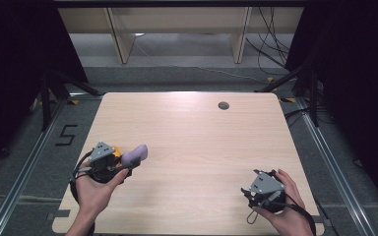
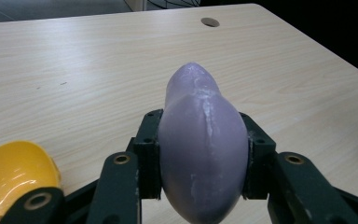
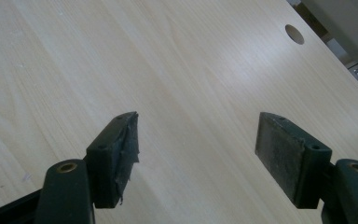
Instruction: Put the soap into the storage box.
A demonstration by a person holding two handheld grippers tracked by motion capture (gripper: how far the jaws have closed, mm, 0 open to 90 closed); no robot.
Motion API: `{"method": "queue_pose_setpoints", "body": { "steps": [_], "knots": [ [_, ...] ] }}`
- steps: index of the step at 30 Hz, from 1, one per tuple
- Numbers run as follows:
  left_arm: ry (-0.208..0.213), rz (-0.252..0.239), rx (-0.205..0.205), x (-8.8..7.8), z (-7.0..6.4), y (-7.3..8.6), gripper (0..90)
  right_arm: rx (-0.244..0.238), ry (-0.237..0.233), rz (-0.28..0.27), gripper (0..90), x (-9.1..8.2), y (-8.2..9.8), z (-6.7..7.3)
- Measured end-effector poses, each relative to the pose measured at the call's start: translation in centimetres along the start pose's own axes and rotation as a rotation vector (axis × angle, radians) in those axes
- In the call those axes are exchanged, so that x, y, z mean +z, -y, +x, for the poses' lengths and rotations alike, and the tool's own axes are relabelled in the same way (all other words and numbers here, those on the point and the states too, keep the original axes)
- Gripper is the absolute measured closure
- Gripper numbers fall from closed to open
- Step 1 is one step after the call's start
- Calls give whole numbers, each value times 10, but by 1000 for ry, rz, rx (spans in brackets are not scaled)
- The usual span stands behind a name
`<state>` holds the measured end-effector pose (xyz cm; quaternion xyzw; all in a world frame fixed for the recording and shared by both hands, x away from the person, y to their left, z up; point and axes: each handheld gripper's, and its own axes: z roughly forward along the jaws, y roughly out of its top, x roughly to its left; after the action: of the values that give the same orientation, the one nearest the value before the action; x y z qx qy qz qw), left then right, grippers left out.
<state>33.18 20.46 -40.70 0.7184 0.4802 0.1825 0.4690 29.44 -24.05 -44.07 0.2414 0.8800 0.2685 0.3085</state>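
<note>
Left fingers [image 2: 149,149] clamped on purple eggplant-shaped toy [image 2: 200,154], its smooth belly bulging between them, above the desk [image 2: 98,70]. Risk: rounded skin squirts free. Right fingers [image 3: 121,154] apart, empty, over bare desk.

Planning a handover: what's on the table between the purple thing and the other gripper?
Nothing: bare table between the purple thing and right gripper, per the high view.
</note>
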Motion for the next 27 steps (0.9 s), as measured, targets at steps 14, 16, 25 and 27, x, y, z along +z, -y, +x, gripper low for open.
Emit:
{"method": "queue_pose_setpoints", "body": {
  "steps": [14,16,25,27],
  "knots": [
    [-168,-54,-50,-3,29,18,584,2,-3,7,309,0,1,-1],
    [-187,-52,-48,-4,32,20,584,17,2,16,308,0,2,0],
    [-295,-46,-88,-5,59,37,583,2,-5,14,308,1,1,-1],
    [-302,-44,-86,-4,61,38,583,-1,-8,15,308,1,1,-1]
  ]
}}
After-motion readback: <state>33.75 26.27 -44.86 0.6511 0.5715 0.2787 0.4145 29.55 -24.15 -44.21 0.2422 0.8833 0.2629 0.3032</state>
